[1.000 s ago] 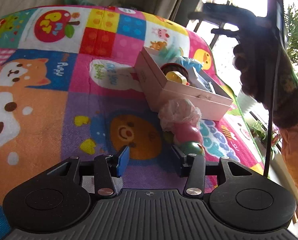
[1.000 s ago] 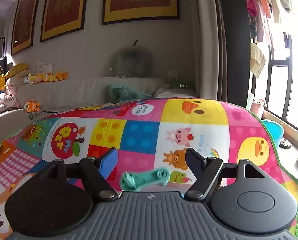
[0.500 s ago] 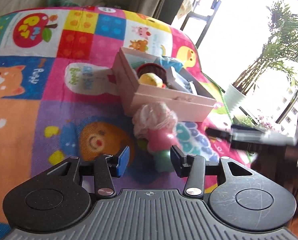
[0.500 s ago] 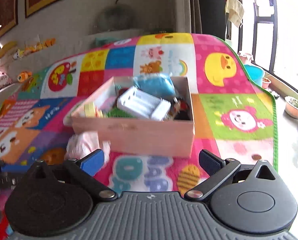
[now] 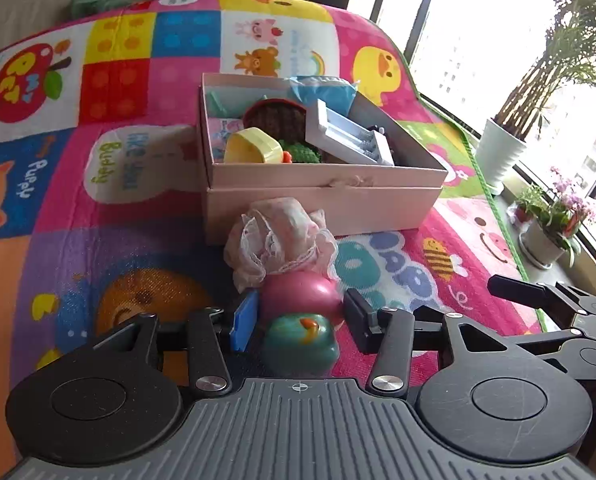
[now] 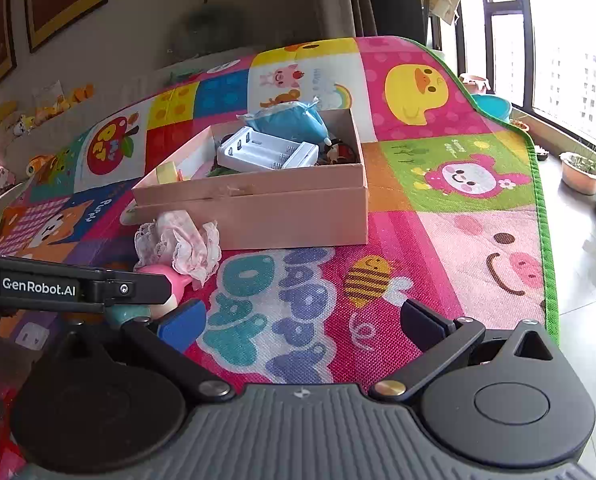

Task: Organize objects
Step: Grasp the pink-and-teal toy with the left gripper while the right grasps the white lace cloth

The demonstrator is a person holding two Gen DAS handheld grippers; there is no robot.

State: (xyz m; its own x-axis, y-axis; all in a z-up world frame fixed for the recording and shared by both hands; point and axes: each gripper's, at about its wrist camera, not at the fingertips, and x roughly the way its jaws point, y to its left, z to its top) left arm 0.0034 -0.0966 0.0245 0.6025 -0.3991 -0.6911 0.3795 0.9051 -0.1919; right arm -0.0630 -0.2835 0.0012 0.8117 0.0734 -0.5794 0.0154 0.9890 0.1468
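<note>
A pink cardboard box (image 5: 322, 196) (image 6: 298, 216) on the play mat holds several items: a yellow cup (image 5: 253, 148), a white battery holder (image 5: 350, 136) (image 6: 265, 152) and a blue bag (image 5: 326, 88) (image 6: 285, 120). A pink and green toy (image 5: 302, 320) (image 6: 165, 280) lies in front of it beside a lacy pink cloth (image 5: 281, 236) (image 6: 181, 244). My left gripper (image 5: 298, 320) is open with the toy between its fingers. My right gripper (image 6: 302, 320) is open and empty over the mat, right of the toy.
The colourful play mat (image 5: 97, 160) (image 6: 458, 184) covers the floor. Potted plants (image 5: 502, 152) (image 6: 582, 168) stand along the window on the right, past the mat's green edge. A sofa with soft toys (image 6: 37, 112) lies behind.
My left gripper moved forward until the toy sits between its fingers. My right gripper dropped the teal piece it carried, swung down and now hovers low over the mat, open.
</note>
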